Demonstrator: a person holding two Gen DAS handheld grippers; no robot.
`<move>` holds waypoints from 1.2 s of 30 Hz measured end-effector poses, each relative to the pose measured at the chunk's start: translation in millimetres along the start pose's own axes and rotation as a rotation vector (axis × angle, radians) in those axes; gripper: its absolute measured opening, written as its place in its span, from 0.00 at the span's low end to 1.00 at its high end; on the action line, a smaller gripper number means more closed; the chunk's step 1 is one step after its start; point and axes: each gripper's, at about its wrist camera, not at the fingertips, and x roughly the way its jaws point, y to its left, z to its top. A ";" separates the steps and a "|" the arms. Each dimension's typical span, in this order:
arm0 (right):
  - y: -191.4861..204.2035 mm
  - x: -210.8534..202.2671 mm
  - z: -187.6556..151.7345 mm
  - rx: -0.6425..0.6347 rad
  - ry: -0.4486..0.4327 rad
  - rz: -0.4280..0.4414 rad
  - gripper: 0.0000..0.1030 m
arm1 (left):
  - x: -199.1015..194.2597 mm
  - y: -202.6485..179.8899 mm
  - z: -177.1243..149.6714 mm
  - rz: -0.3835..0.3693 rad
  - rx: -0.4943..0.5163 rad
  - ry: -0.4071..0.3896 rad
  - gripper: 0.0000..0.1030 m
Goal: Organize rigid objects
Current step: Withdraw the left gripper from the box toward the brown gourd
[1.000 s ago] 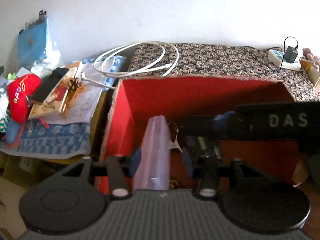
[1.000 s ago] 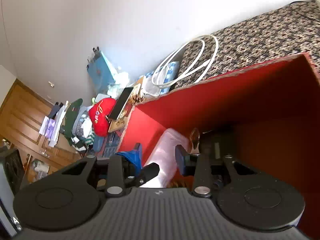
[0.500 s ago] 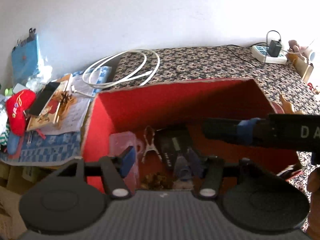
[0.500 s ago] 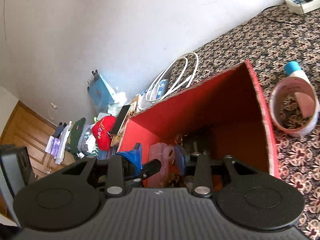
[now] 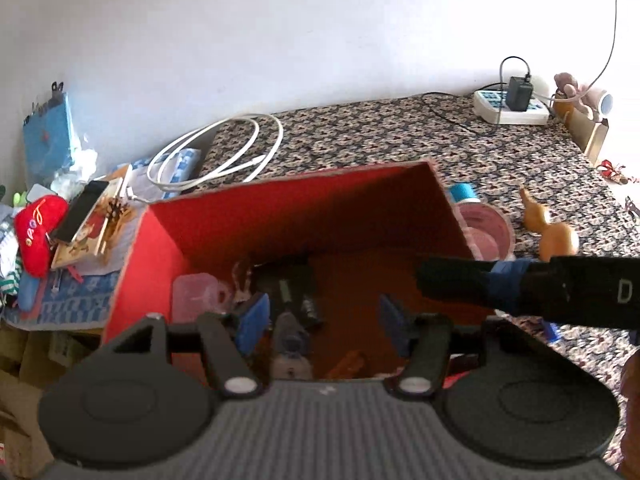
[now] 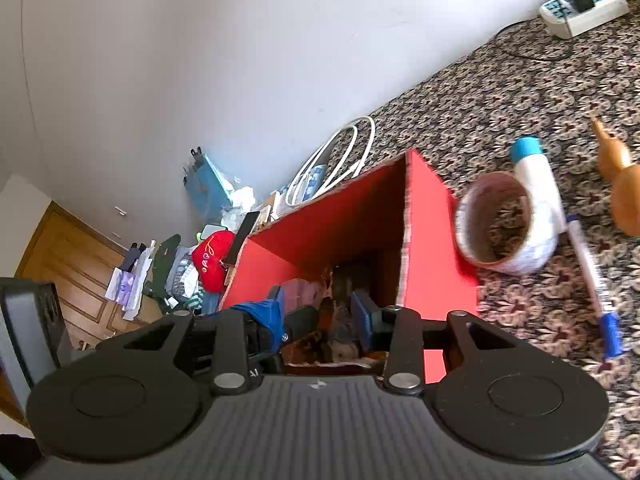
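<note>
A red cardboard box stands open on the patterned cloth. Inside lie a clear plastic case, a metal clip and black devices. My left gripper hovers over the box's near side, open, with nothing between its blue pads. My right gripper is above the box's near right corner; its jaws are opening and stand a small way apart with nothing between them. In the left wrist view its black finger reaches in from the right.
Right of the box lie a tape roll, a white bottle with a blue cap, a pen and a wooden gourd. A power strip sits by the wall. A white cable and clutter lie to the left.
The clear case stood between my left jaws a second ago; it now lies in the box and those jaws have widened. Both grippers have drawn back from the box.
</note>
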 end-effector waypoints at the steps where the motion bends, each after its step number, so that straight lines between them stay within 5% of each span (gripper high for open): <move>1: -4.1 -5.2 1.2 0.001 0.001 0.002 0.21 | -1.8 -7.6 -0.1 0.003 0.001 -0.001 0.61; 20: -120.0 -80.9 3.3 0.126 0.017 -0.074 0.19 | -9.2 -136.9 -20.3 -0.110 0.051 -0.010 0.64; 36: -196.4 -98.0 21.5 0.235 0.004 -0.147 0.18 | 43.6 -191.3 -41.4 -0.216 0.063 0.093 0.67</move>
